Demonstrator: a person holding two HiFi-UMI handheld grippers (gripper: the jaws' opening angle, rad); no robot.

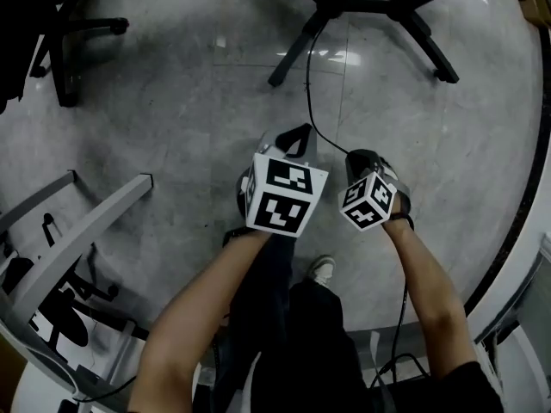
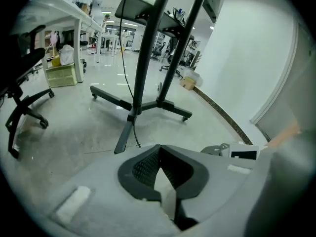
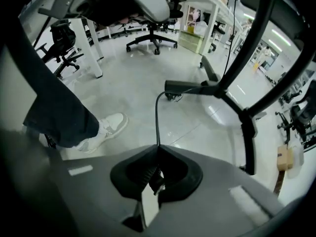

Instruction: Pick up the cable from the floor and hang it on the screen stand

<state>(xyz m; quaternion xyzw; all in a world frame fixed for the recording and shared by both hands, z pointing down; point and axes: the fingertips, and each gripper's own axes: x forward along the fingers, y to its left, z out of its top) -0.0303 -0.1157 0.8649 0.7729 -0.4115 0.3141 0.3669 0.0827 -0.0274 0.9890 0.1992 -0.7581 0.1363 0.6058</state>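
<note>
screen stand (image 1: pixel 297 50) just ahead of left tool (image 1: pixel 295 138) and right tool (image 1: pixel 362 157), cable (image 1: pixel 308 93) from right tool to it, chair (image 1: pixel 67 50) way off left

On my feed: left gripper (image 2: pixel 159 151), right gripper (image 3: pixel 158 151), both grey moulded shells with black ribbed jaw pads. Each carries a white cube with black square markers: left cube (image 1: pixel 284 198), right cube (image 1: pixel 368 203). Wearer: short dark sleeve (image 1: pixel 469 384), dark trousers (image 1: pixel 301 342), white sneaker (image 1: pixel 321 270).
</note>
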